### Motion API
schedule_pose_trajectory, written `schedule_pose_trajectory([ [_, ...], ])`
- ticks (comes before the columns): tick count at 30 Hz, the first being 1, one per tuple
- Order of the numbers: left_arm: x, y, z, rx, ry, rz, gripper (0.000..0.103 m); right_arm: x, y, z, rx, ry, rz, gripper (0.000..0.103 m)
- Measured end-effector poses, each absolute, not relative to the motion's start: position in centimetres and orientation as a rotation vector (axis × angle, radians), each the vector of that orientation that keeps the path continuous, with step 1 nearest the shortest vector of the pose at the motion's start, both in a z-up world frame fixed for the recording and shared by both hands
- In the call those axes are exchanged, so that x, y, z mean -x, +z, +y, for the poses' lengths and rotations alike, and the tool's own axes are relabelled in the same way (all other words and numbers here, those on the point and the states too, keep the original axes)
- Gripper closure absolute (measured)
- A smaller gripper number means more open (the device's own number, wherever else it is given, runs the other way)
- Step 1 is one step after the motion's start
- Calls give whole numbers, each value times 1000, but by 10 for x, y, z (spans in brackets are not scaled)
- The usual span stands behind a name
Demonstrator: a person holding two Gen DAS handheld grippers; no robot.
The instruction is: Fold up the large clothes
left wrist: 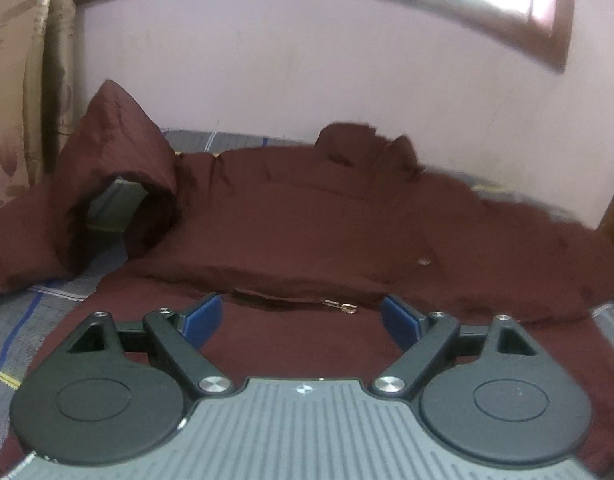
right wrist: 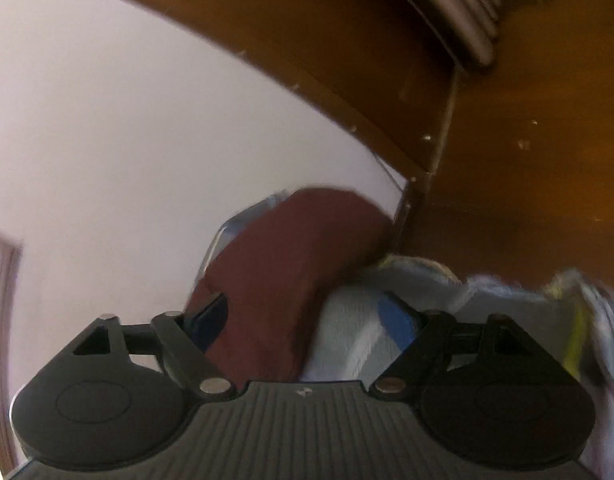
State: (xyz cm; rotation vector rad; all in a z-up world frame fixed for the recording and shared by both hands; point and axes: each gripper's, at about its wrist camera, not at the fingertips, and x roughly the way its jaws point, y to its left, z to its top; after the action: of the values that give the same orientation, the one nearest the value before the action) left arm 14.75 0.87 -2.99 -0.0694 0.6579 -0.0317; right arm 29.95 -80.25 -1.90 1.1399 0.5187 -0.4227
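Note:
A dark maroon padded jacket (left wrist: pixel 291 216) lies spread across a bed in the left wrist view, one sleeve (left wrist: pixel 119 160) humped up at the left with its cuff gaping. A zip pull (left wrist: pixel 343 307) lies on the fabric in front. My left gripper (left wrist: pixel 303 316) hovers over the near part of the jacket, jaws wide open, blue pads (left wrist: pixel 203 316) clear of the cloth. In the tilted, blurred right wrist view, my right gripper (right wrist: pixel 307 320) is open over a maroon part of the jacket (right wrist: pixel 291 264) and the bedcover (right wrist: pixel 351 320), nothing pinched.
A grey checked bedcover (left wrist: pixel 23 320) with blue and yellow lines lies under the jacket. A pale wall (left wrist: pixel 307 80) and a window frame (left wrist: pixel 547 32) stand behind, a curtain (left wrist: pixel 23 100) at the left. Brown wooden furniture (right wrist: pixel 527 160) rises close beside the bed in the right view.

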Motion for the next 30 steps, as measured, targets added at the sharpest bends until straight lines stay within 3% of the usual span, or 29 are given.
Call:
schedule_pose_trajectory([
  [4,-160,-38,4,66,-8,693,16,-328,-49,-822,-1277,-388,491,18],
  [6,-166,-42,2,64,-1,712,14,-343,-48,-820,-1214,-359,484,48],
  [7,-169,-44,1,61,-1,722,14,-351,-43,-814,-1144,-362,509,68],
  [10,-170,-45,0,50,-8,733,14,-357,-9,-791,-1014,-344,433,91],
  [14,-166,-41,3,61,-19,721,10,-361,63,-733,-930,-130,348,92],
  [21,-140,-27,24,138,-23,665,7,-382,168,-543,-752,287,365,93],
  [25,-125,-21,43,167,-20,634,4,-387,171,-419,-722,485,436,93],
  [30,-115,-18,71,222,-24,623,3,-400,123,-292,-729,607,592,93],
])
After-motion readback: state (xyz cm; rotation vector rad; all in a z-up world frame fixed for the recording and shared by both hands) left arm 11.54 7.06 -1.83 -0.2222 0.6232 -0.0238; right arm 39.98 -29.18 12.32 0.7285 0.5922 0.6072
